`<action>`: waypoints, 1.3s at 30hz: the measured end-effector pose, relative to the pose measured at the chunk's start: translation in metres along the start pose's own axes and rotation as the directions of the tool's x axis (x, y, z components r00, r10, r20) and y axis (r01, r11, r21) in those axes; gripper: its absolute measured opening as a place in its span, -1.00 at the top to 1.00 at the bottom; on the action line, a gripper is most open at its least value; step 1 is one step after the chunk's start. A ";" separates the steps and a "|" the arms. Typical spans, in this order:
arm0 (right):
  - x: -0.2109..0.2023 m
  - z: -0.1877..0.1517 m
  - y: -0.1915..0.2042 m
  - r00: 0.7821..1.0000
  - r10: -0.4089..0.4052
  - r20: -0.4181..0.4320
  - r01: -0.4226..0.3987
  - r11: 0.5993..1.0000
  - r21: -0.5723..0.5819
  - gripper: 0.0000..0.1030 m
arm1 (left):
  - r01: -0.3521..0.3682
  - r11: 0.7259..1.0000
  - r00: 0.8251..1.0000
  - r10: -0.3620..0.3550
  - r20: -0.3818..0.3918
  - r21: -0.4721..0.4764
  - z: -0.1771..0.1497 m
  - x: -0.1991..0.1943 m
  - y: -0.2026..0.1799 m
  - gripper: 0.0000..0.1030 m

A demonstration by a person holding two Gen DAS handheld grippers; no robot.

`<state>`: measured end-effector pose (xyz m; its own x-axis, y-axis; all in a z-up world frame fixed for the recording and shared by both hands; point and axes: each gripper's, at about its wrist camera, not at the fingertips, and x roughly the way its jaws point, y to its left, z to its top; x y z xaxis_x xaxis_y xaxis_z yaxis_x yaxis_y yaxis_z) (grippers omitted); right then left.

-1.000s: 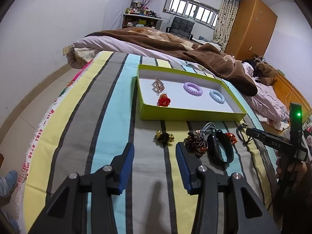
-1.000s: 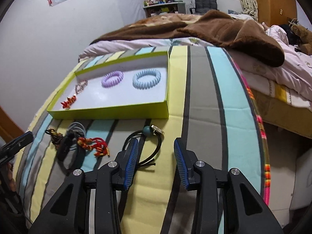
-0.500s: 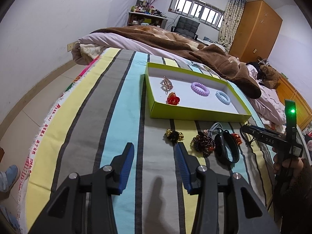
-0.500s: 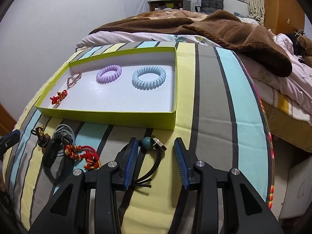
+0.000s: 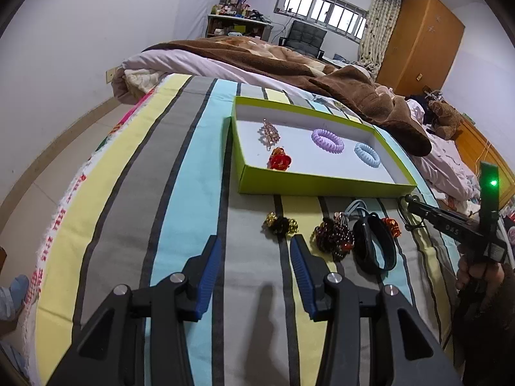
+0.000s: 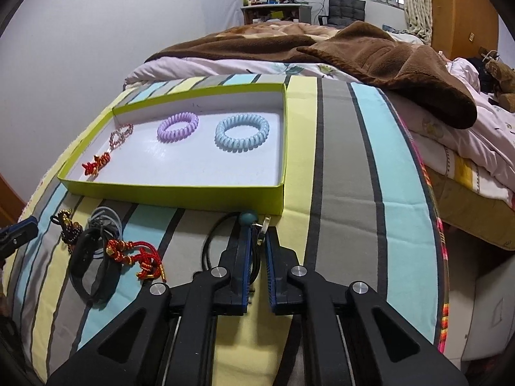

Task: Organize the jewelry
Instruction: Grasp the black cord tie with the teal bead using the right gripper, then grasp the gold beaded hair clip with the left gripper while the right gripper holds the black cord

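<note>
A green-walled box (image 6: pixel 180 193) with a white floor lies on the striped bedspread and holds a purple coil band (image 6: pixel 177 122), a blue coil band (image 6: pixel 242 133), a bead piece (image 6: pixel 120 135) and a red ornament (image 6: pixel 96 164). My right gripper (image 6: pixel 257 241) is shut on a black cord necklace with a teal bead (image 6: pixel 248 217) just in front of the box. My left gripper (image 5: pixel 256 251) is open and empty above the bedspread, near a gold-black ornament (image 5: pixel 280 223), a dark bead bracelet (image 5: pixel 333 238) and a black wristband (image 5: pixel 375 246). A red knotted cord (image 6: pixel 138 254) lies beside the wristband.
A brown blanket (image 6: pixel 354 48) and pale quilt are heaped behind the box. The bed's edge drops off at the right (image 6: pixel 437 257). A wooden wardrobe (image 5: pixel 421 41), a chair and a cluttered desk stand at the far wall.
My right gripper has moved forward and shut on the black cord necklace. My left gripper has drawn back and to the left and stays open.
</note>
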<state>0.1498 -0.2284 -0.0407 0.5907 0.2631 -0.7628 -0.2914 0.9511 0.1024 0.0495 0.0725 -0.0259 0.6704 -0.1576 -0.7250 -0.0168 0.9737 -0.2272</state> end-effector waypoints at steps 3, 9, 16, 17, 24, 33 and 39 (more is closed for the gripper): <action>-0.007 0.000 -0.003 1.000 0.009 0.020 -0.009 1.000 0.015 0.83 | 0.006 1.000 1.000 -0.005 -0.019 0.016 0.004 0.008 -0.005 0.11; -0.022 -0.002 -0.007 0.998 0.034 0.060 -0.037 0.998 0.046 0.83 | -0.004 0.998 0.999 0.007 -0.042 0.064 0.010 0.024 -0.018 0.10; -0.038 -0.005 -0.007 0.994 0.056 0.094 -0.061 0.996 0.059 0.83 | -0.052 0.993 0.997 0.058 -0.054 0.107 0.013 0.037 -0.026 0.11; -0.039 -0.005 -0.008 0.994 0.059 0.096 -0.065 0.996 0.060 0.83 | -0.062 0.992 0.996 0.068 -0.051 0.114 0.013 0.038 -0.026 0.11; -0.044 -0.009 -0.005 0.992 0.077 0.104 -0.083 0.995 0.060 0.83 | -0.095 0.982 0.994 0.103 -0.042 0.163 0.012 0.045 -0.033 0.11; -0.045 -0.010 -0.005 0.990 0.084 0.110 -0.091 0.994 0.060 0.83 | -0.104 0.975 0.993 0.113 -0.038 0.195 0.011 0.044 -0.038 0.41; -0.045 -0.010 -0.005 0.990 0.084 0.110 -0.091 0.994 0.061 0.83 | -0.096 0.977 0.994 0.104 -0.033 0.190 0.011 0.043 -0.038 0.49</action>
<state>0.1167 -0.2465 -0.0131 0.6434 0.3579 -0.6767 -0.2975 0.9314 0.2098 0.0874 0.0303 -0.0411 0.6402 -0.0605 -0.7658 0.0601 0.9978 -0.0286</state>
